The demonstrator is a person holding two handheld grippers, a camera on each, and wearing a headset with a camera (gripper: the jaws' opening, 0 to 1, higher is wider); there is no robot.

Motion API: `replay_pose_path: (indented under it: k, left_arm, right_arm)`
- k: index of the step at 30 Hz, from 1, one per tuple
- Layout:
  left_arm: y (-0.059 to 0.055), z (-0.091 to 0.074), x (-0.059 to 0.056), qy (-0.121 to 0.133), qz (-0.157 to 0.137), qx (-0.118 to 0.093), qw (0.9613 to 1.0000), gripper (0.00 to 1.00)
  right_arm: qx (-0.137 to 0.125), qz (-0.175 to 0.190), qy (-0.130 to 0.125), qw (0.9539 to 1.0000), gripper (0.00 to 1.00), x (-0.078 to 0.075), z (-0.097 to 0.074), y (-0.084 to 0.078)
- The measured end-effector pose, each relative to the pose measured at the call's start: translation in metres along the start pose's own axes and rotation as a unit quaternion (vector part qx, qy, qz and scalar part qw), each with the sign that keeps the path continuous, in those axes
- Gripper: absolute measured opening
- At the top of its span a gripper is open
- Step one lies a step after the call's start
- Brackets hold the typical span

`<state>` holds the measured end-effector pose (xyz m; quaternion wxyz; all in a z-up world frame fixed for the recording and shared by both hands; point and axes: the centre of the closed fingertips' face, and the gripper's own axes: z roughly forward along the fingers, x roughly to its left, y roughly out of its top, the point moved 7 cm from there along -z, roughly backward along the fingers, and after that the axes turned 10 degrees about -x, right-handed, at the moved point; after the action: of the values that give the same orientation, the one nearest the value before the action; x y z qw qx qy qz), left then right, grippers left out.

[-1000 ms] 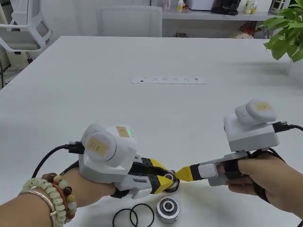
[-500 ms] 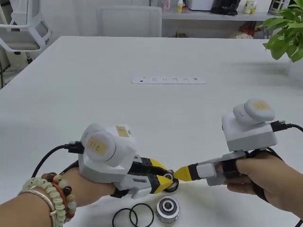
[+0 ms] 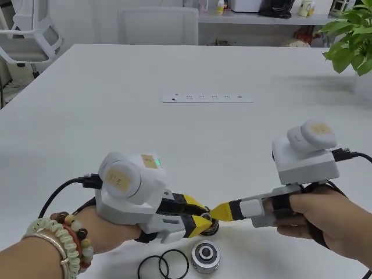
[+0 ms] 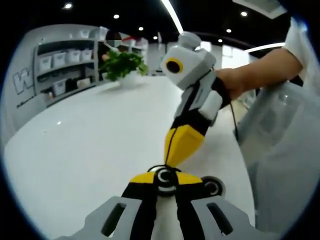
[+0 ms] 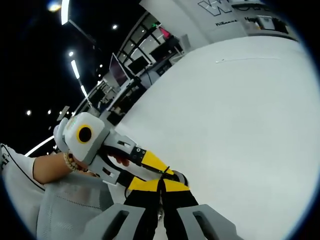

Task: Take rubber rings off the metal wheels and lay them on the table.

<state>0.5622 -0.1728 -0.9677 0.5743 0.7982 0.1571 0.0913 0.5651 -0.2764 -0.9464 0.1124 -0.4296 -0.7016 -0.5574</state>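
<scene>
The white counter (image 3: 116, 104) carries a flat power strip (image 3: 207, 98), with a leafy plant (image 3: 351, 40) at its far right and a chair (image 3: 158, 26) behind. My left claw (image 3: 204, 224) is clamped on a metal wheel (image 4: 165, 177) low over the counter. My right claw (image 3: 222, 213), jaws together, meets that wheel and seems to pinch its thin black rubber ring (image 4: 160, 169). A second wheel (image 3: 206, 257) and two loose rings (image 3: 164, 265) lie nearby.

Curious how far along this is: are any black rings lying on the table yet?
Yes, two rubber rings lie flat on the table beside a loose metal wheel.
</scene>
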Motion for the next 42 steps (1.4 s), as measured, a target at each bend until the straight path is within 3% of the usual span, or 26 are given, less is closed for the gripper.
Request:
replay_pose_path:
  k: [2,4,6,8,11,14,19,22,30,34,42]
  left_arm:
    - [0.000,0.000,0.000,0.000,0.000,0.000,1.0000,0.14]
    - [0.000,0.000,0.000,0.001,0.000,0.000,1.0000,0.14]
    - [0.000,0.000,0.000,0.002,-0.001,0.001,1.0000,0.14]
    - [0.002,0.001,0.000,0.006,-0.013,0.010,0.9998,0.14]
    - [0.005,0.002,-0.001,0.007,-0.006,0.029,0.9995,0.14]
    - [0.006,0.001,-0.001,0.001,-0.004,0.045,0.9990,0.15]
    - [0.011,-0.008,-0.004,-0.023,-0.002,0.050,0.9985,0.19]
    - [0.022,-0.014,-0.005,-0.031,0.003,0.042,0.9986,0.19]
    - [0.053,-0.032,-0.007,-0.035,0.019,0.018,0.9990,0.31]
    - [0.067,-0.045,-0.010,-0.034,0.018,-0.004,0.9992,0.38]
    - [0.083,-0.081,-0.019,-0.011,0.044,-0.007,0.9990,0.49]
  right_arm:
    - [0.018,-0.046,-0.026,0.9985,0.00,-0.004,0.001,-0.003]
    - [0.025,-0.022,-0.021,0.9992,0.00,-0.003,0.003,-0.007]
    - [0.024,-0.024,-0.028,0.9990,0.00,-0.006,0.002,-0.007]
    - [0.025,-0.026,-0.032,0.9988,0.00,-0.007,0.002,-0.007]
    - [0.025,-0.026,-0.036,0.9987,0.00,-0.008,0.000,-0.007]
    - [0.030,-0.029,-0.043,0.9982,0.00,-0.009,-0.001,-0.007]
    - [0.031,-0.032,-0.046,0.9979,0.00,-0.008,-0.002,-0.007]
    - [0.026,-0.034,-0.048,0.9979,0.00,-0.008,-0.003,-0.005]
    - [0.004,-0.034,-0.046,0.9984,0.00,-0.005,-0.009,0.004]
    - [-0.007,-0.033,-0.042,0.9986,0.00,-0.003,-0.009,0.009]
    - [-0.015,-0.038,-0.025,0.9989,0.00,0.007,-0.006,0.014]
